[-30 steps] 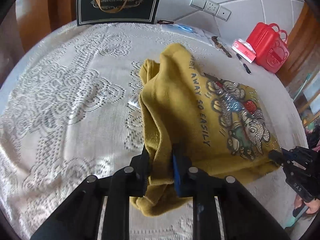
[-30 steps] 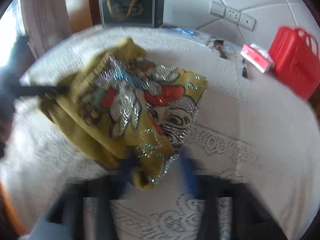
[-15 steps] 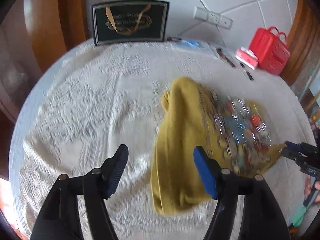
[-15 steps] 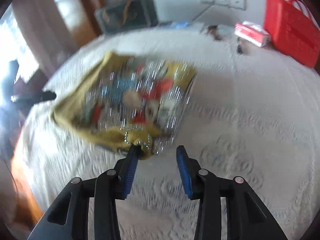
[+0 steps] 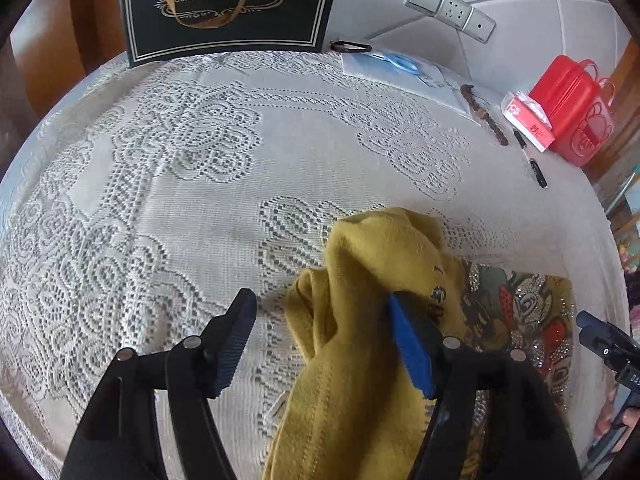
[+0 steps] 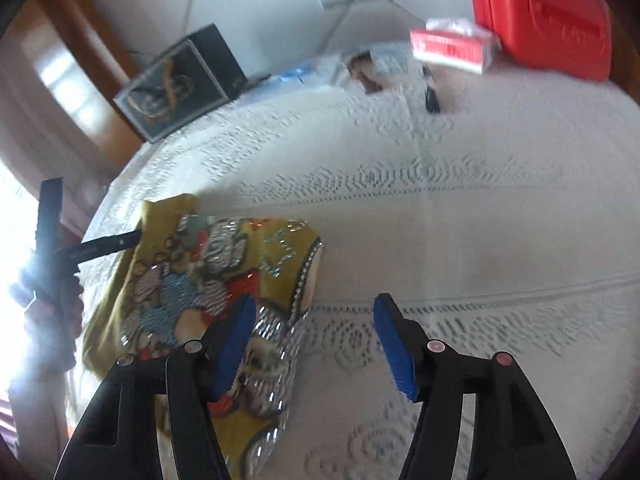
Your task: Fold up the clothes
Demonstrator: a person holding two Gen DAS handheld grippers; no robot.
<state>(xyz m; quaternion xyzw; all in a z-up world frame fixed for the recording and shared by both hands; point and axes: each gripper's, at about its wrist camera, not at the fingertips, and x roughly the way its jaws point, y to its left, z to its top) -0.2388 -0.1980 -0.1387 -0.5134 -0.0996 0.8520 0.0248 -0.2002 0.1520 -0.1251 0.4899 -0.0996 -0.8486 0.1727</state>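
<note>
A mustard-yellow sweatshirt (image 5: 360,320) with a sequinned cartoon print lies bunched on the white lace tablecloth (image 5: 180,200). My left gripper (image 5: 324,344) is open, its jaws wide apart; the cloth's rumpled edge lies between them and over the right finger, not pinched. My right gripper (image 6: 316,344) is open and empty; the sweatshirt (image 6: 192,288) lies under and beside its left finger. The right gripper's tips show at the right edge of the left wrist view (image 5: 600,340). The left gripper shows at the far left of the right wrist view (image 6: 100,248).
A dark gift box (image 5: 228,4) stands at the table's back. A red plastic case (image 5: 572,108), a tissue pack (image 5: 528,120), pens (image 5: 536,168), papers with blue scissors (image 5: 400,64) lie at the back right. Wall sockets (image 5: 448,8) sit behind.
Both grippers have let go of the sweatshirt and opened. The garment has dropped onto the table and now lies nearer the front edge. Both views have shifted.
</note>
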